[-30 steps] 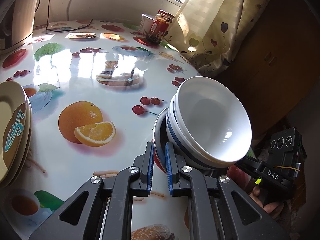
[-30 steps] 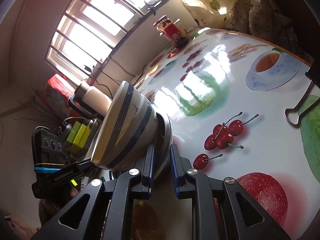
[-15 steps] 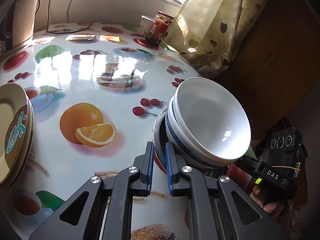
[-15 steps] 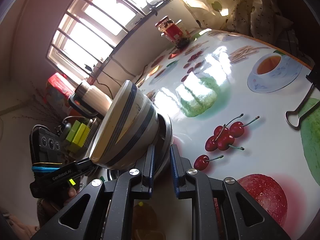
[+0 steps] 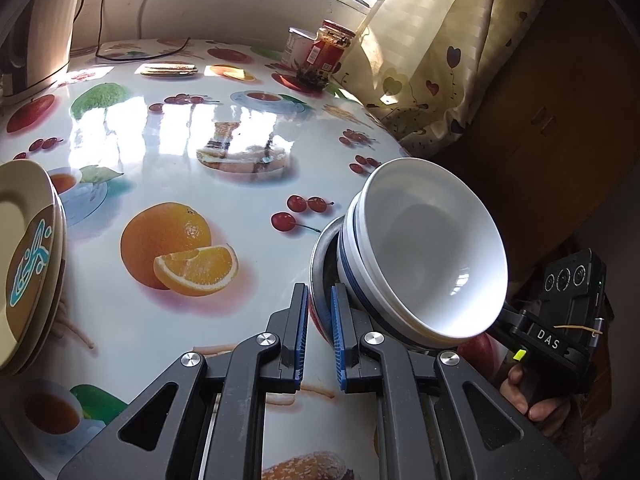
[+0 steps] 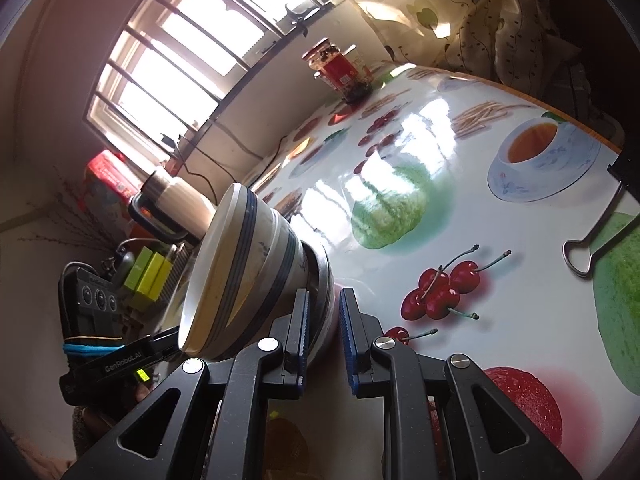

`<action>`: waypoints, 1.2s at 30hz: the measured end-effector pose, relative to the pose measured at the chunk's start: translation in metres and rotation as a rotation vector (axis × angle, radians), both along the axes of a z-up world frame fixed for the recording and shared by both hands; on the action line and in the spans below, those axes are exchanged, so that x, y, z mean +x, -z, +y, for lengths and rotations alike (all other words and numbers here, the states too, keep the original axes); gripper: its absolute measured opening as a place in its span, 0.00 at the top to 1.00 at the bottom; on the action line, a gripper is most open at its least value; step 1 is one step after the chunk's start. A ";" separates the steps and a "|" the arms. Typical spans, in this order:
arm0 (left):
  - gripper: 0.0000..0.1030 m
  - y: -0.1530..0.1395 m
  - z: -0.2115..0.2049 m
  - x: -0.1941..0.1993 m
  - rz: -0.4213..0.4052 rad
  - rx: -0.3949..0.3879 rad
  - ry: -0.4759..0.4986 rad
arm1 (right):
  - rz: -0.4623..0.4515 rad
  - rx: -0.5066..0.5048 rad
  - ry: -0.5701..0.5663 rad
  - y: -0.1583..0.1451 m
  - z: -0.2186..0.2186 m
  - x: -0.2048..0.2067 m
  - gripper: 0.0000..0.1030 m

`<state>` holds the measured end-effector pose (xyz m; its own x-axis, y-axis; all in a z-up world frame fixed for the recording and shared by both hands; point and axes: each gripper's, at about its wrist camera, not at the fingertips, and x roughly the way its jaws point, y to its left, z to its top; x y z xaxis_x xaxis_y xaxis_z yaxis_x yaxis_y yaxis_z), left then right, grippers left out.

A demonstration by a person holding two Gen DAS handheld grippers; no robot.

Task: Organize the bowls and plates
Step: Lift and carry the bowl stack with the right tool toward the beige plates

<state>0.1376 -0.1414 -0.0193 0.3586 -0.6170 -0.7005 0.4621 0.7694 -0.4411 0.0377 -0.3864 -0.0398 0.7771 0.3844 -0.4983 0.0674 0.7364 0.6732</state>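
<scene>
Bowls (image 5: 432,256), nested and tipped onto their side, carried between the two hands near the table (image 5: 200,152) edge; impossible to tell whether resting on it or held just clear. White insides, blue bands outside, all seated in a greyer outer bowl (image 5: 322,256).

Left hand-held gripper (image 5: 320,292) pinched on the rim of that outer bowl, pads nearly together with the thin wall between them. Right hand-held gripper (image 6: 324,296) clamped the same way on the outer bowl (image 6: 322,276) from the opposite side, the bowls (image 6: 240,272) leaning away from it.

Key relation: long axis of the nest lying roughly level, not upright. Seen from the left wrist, mouths facing right, toward the right hand's unit; bases facing left across the table. Both grips at the base end of the nest, so the open, heavier-looking end overhanging them.

Plates (image 5: 28,264) stacked at the far left edge of the left wrist view, well apart from the bowls, on the side the bases face.

Likely next: rolling the nest upright, bases down, both wrists turning together, then setting it on bare table toward the plates. Left hand nearer that spot. Risk of inner bowls sliding out if tipped mouth-down.
</scene>
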 end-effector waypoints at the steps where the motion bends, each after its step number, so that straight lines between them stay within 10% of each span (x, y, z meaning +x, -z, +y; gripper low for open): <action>1: 0.90 0.000 0.000 0.001 0.001 -0.003 0.001 | 0.000 0.004 -0.007 0.001 0.000 0.002 0.84; 36: 0.90 -0.014 0.012 -0.009 -0.050 -0.006 -0.021 | -0.059 0.048 -0.059 -0.001 0.004 -0.001 0.88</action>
<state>0.1289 -0.1298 -0.0050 0.4057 -0.6134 -0.6776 0.4674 0.7764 -0.4229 0.0366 -0.3822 -0.0384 0.7798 0.4523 -0.4328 -0.0155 0.7050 0.7090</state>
